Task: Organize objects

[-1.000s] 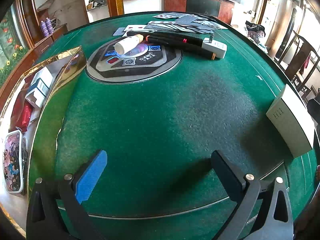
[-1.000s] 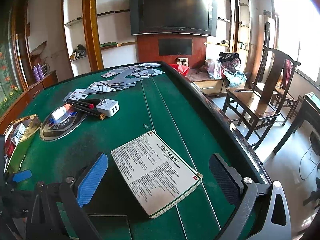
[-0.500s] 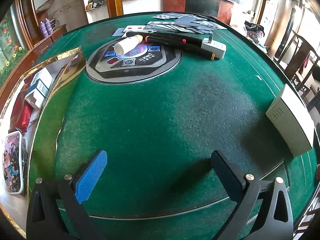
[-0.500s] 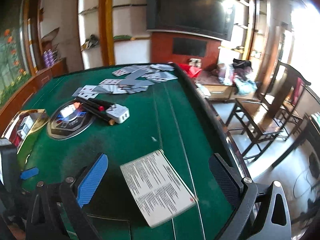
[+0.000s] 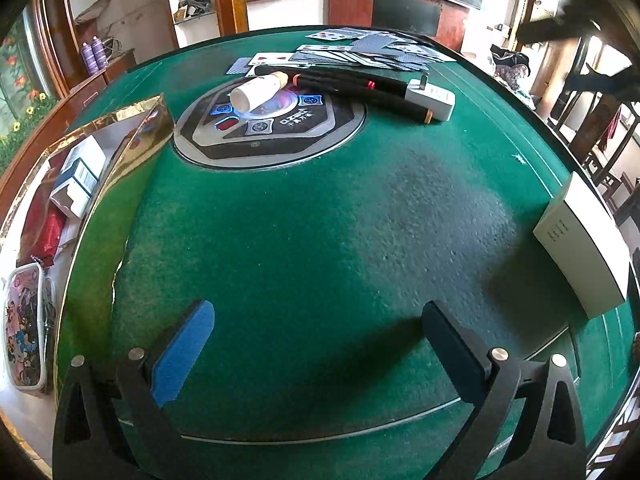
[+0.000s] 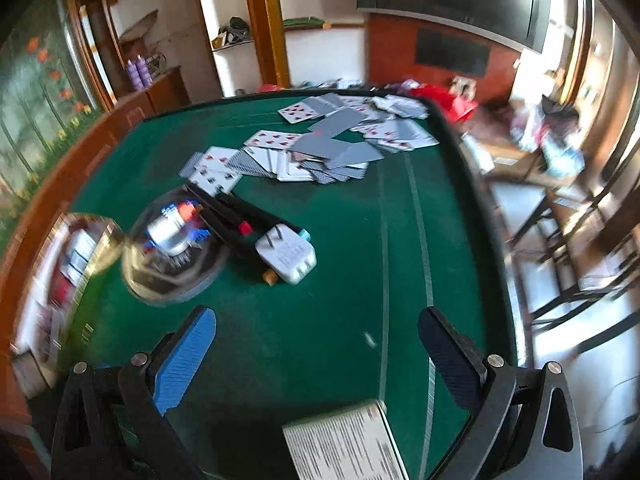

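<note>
A white medicine box (image 5: 580, 244) lies at the green table's right edge; in the right wrist view it (image 6: 344, 446) sits just below and between my right fingers. A white charger plug (image 5: 430, 98) (image 6: 286, 254), black pens (image 5: 352, 82) (image 6: 236, 220) and a white bottle (image 5: 258, 90) (image 6: 168, 230) lie by the round centre console (image 5: 268, 132). My left gripper (image 5: 318, 322) is open and empty over bare felt. My right gripper (image 6: 316, 324) is open and empty, above the medicine box, facing the plug.
A gold-rimmed tray (image 5: 116, 120) (image 6: 96, 248) at the left holds small boxes, a red packet and a patterned pouch (image 5: 24, 324). Playing cards (image 5: 360, 50) (image 6: 316, 144) are scattered at the far side. Chairs (image 6: 580, 248) stand beyond the right table edge.
My right gripper has moved forward and lifted over the medicine box, turning left toward the plug and cards; its view is blurred. The left gripper has stayed put.
</note>
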`<state>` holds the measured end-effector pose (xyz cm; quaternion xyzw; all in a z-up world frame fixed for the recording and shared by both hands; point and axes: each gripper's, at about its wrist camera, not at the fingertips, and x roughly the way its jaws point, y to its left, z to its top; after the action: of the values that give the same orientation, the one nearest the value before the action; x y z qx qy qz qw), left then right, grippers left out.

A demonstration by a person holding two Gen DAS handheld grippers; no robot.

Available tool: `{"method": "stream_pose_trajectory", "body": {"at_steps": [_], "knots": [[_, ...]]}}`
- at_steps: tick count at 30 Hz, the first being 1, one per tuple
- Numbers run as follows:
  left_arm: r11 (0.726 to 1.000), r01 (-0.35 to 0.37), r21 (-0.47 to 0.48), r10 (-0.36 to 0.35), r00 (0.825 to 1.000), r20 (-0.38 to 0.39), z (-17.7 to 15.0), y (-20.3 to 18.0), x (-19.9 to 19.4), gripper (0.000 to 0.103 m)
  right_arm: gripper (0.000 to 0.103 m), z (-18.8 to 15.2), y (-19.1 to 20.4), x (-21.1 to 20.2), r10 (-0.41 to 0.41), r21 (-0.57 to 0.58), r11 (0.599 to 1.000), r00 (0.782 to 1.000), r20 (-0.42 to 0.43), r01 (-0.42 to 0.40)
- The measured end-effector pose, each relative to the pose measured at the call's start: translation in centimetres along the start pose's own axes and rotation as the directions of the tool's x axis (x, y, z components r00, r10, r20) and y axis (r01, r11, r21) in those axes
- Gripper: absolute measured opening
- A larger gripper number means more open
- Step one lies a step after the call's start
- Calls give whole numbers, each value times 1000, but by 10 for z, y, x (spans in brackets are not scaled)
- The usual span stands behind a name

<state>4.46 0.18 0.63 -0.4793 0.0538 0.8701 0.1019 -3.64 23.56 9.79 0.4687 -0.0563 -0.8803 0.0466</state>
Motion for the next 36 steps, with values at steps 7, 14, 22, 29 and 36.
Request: {"method": "stream_pose_trajectory", "body": {"at_steps": [7,14,22,29,36], "knots": [[1000,3,-9,-3,1000,8,1,1,0,103,103,36,7,78,26,8,1000,985,-173,-25],[1000,14,-17,-14,1000,19,1,3,0,103,103,58,31,123,-22,-59,998,973,-229,9],[1000,16,-21,-16,1000,26,1,3,0,103,102,25,66,122,286,-72,938,876,-389,-338],[1000,13,-22,-12,1000,26,3,3,2,103,101,11,74,91,113,-180,970,955,-274,-166],[1000,17,-25,-16,999,29,3,4,2,103,100,22,46,113,86,129,990,959,-270,-52]]}}
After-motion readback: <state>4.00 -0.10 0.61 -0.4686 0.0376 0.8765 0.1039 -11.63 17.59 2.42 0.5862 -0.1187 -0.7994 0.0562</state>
